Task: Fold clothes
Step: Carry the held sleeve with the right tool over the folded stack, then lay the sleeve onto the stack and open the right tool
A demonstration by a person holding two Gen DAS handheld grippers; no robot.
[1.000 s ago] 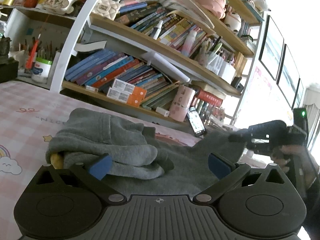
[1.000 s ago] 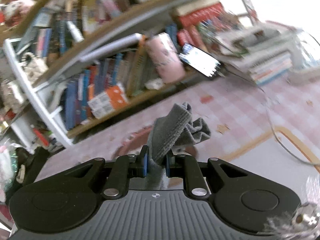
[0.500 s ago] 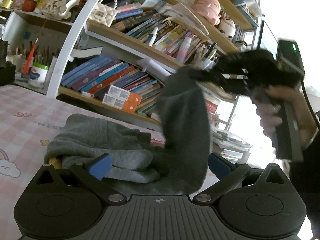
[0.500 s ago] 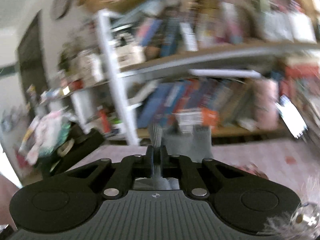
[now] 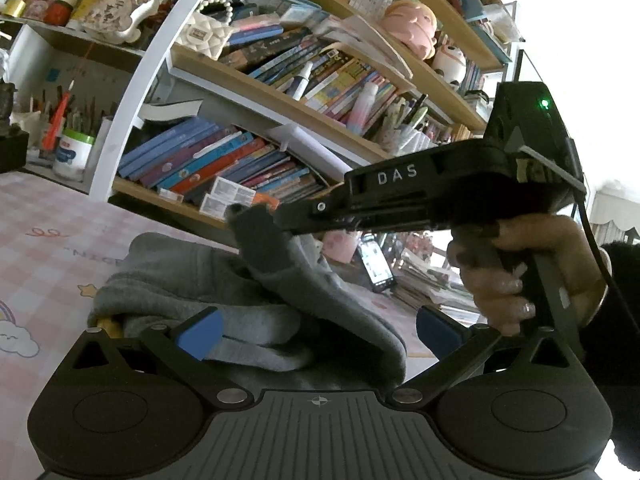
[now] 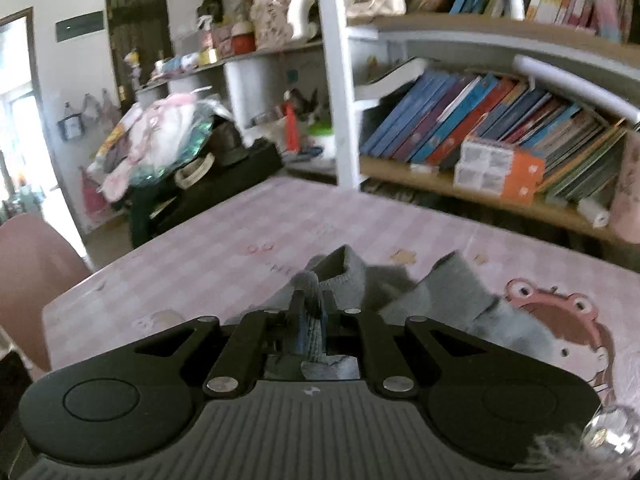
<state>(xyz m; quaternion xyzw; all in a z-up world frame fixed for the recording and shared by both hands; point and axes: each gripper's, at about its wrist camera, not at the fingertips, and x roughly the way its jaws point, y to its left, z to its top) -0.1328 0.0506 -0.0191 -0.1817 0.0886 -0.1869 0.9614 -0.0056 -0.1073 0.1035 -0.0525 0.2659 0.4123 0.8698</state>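
Observation:
A grey sweatshirt lies bunched on the pink checked tablecloth. My left gripper is open, its blue pads either side of the cloth's near edge, low over it. My right gripper is shut on the ribbed cuff of a sleeve and holds it over the middle of the garment. In the right wrist view the right gripper pinches the ribbed cuff, with grey folds lying below it on the table.
A loaded bookshelf stands along the table's far edge. A phone and a stack of papers sit at the right. A pink chair and a black side table stand beyond the table's left end.
My right gripper has carried the sleeve from the right, up in an arc and down to the left over the garment. The left gripper has stayed open in place.

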